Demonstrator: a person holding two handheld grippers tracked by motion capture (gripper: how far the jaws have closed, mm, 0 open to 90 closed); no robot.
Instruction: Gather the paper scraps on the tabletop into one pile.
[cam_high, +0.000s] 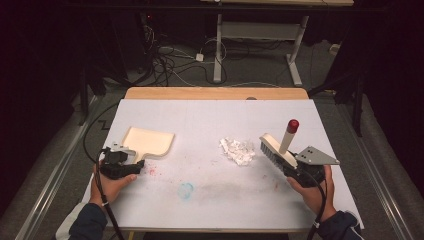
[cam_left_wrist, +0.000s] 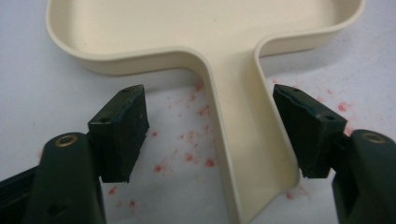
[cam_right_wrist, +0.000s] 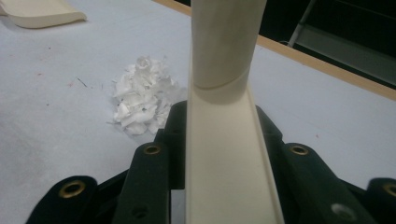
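On the table, left gripper open astride dustpan handle, right gripper clamped on brush.

Bare surface is left between the left tool and the paper heap, which lies just beside the brush clamped in the right tool. Directly ahead of the left tool, passage is blocked by the dustpan (its handle sits between the parted pads, untouched).
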